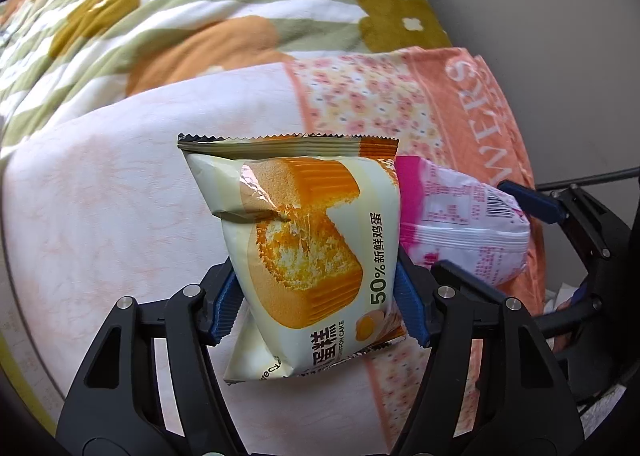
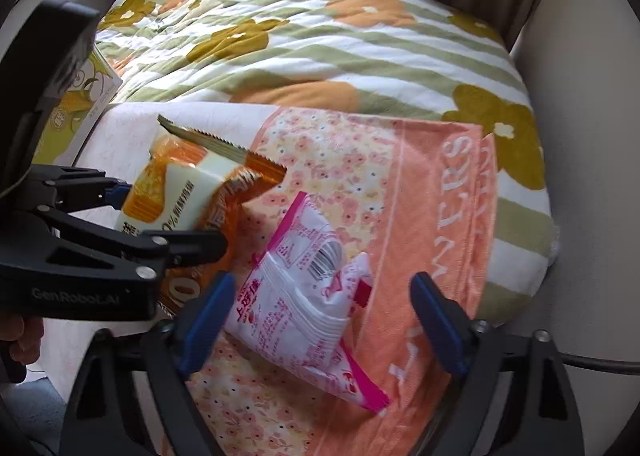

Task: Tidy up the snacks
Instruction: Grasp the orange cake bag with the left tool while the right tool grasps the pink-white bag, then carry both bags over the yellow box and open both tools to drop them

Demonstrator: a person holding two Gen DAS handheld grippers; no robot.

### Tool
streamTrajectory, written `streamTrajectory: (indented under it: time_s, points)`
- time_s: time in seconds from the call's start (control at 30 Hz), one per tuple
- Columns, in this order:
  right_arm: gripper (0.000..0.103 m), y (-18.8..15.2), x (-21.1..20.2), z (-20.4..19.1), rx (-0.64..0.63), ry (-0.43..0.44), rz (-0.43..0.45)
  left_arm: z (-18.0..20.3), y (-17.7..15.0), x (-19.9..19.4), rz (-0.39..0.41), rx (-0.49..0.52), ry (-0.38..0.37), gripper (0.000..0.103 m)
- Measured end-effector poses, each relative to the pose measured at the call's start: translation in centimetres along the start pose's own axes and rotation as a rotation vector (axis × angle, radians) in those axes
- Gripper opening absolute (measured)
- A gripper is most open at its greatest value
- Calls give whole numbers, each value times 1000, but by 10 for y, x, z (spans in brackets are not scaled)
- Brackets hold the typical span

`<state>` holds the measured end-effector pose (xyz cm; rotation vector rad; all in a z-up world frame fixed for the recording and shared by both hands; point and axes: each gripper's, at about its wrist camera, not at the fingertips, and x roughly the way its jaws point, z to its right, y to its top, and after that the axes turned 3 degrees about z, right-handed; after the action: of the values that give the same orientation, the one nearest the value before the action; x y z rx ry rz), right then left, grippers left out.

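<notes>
My left gripper (image 1: 316,308) is shut on a cream and orange chiffon cake packet (image 1: 304,240), its blue pads pressing both sides. The packet also shows in the right wrist view (image 2: 180,191), held by the left gripper (image 2: 168,223) at the left. A pink and white snack packet (image 2: 308,296) lies on the orange floral towel (image 2: 432,191), between the open fingers of my right gripper (image 2: 324,320). In the left wrist view the pink packet (image 1: 460,223) lies right of the cake packet, with a blue fingertip (image 1: 528,199) of the right gripper beside it.
A quilt (image 2: 320,47) with green stripes and orange flowers lies behind the towel. A yellow-green printed box (image 2: 76,111) stands at the far left. A beige wall (image 1: 560,35) is on the right. A cable (image 2: 600,364) runs at the lower right.
</notes>
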<state>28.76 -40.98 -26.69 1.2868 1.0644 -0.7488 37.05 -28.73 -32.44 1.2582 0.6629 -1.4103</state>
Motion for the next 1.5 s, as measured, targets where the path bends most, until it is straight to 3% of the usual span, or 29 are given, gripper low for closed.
streamTrajectory:
  time_s: [0.33,0.67,0.8,1.17,1.5]
  points:
    - [75,-1,18,1,4,29,-40,-17,-3,-9,8,-36,35,63]
    - [45,-4,14,-7,-9,44,-26,-12,-12,-29,29,-47,43,63]
    - [41,-6,1,-11,-20,33,14,-11,-15,-49,60,-49,45,63]
    - [41,30,-80,-45,-62,60,177,-30,-26,-172,234,-80,44,63]
    - [41,78,-141,-145,-101,144,304,-121,-64,-291,395,-157,68,63]
